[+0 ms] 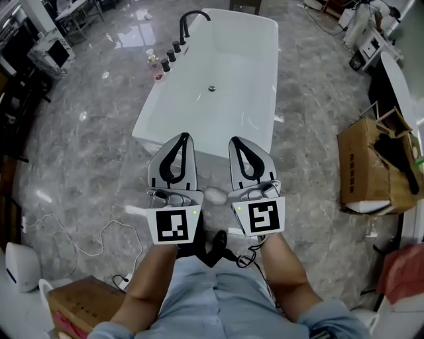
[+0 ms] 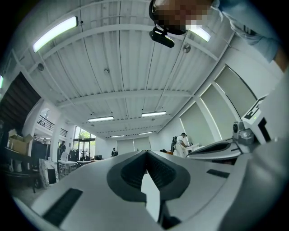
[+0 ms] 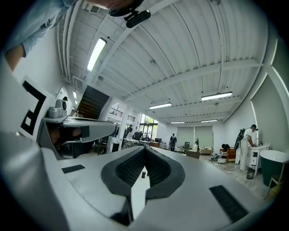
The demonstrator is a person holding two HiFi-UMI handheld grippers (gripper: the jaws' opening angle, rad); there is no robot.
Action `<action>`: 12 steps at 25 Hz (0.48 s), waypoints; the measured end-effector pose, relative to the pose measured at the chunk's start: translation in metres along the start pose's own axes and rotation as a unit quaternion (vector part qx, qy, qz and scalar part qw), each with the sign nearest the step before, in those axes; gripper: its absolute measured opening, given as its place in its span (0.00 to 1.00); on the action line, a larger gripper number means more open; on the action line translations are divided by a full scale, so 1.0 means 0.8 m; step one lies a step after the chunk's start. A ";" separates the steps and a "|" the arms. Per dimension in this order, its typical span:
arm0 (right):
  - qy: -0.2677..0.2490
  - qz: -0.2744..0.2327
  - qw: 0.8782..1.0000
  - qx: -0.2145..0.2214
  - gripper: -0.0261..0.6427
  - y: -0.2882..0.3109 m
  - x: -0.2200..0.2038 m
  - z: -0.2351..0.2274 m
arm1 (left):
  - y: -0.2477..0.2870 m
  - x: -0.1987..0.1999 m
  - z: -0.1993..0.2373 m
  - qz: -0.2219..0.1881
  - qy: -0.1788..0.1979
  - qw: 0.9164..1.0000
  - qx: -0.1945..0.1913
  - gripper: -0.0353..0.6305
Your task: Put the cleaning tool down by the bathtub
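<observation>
The white bathtub [image 1: 218,59] stands on the marble floor ahead, with a black faucet [image 1: 189,20] at its far left corner. My left gripper [image 1: 183,137] and right gripper [image 1: 236,141] are held side by side, raised in front of the tub's near end. Both are shut with nothing between the jaws. In the left gripper view the tips [image 2: 146,153] meet against the ceiling and hall; in the right gripper view the tips [image 3: 145,150] meet the same way. A pale blurred thing [image 1: 215,194] lies on the floor between the grippers by the tub; I cannot tell what it is.
Small bottles [image 1: 164,63] stand at the tub's left rim. An open cardboard box [image 1: 371,165] sits at the right, another box [image 1: 79,301] at lower left. A white cable [image 1: 86,242] trails over the floor on the left. Black cables [image 1: 218,248] lie by the person's feet.
</observation>
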State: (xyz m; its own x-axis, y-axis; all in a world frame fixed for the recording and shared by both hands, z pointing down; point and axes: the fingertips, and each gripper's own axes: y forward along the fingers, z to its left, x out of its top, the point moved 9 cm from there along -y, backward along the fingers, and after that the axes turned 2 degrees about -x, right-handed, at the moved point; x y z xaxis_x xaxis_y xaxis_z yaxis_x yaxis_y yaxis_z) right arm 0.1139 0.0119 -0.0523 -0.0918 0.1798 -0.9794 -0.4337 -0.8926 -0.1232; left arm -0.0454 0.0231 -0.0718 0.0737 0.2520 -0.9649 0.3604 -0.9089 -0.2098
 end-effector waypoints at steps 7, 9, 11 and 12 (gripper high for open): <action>-0.011 -0.020 1.000 -0.014 0.06 -0.015 0.027 -0.006 | -0.008 0.024 -0.013 -0.018 0.000 1.000 -0.008 0.07; -0.015 -0.021 1.000 -0.014 0.06 -0.019 0.031 -0.007 | -0.012 0.029 -0.015 -0.021 0.001 1.000 -0.007 0.07; -0.017 -0.023 0.999 -0.015 0.06 -0.023 0.034 -0.006 | -0.016 0.033 -0.015 -0.025 0.001 1.000 -0.005 0.07; -0.018 -0.024 0.999 -0.015 0.06 -0.024 0.035 -0.005 | -0.018 0.035 -0.014 -0.026 0.000 1.000 -0.003 0.07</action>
State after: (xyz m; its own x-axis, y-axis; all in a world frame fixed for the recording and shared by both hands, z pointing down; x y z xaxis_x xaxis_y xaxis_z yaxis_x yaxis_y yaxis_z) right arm 0.1236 0.0326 -0.0783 -0.1032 0.2374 -0.9659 -0.4119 -0.8941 -0.1757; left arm -0.0378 0.0468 -0.0943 0.0558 0.2985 -0.9528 0.3692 -0.8928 -0.2581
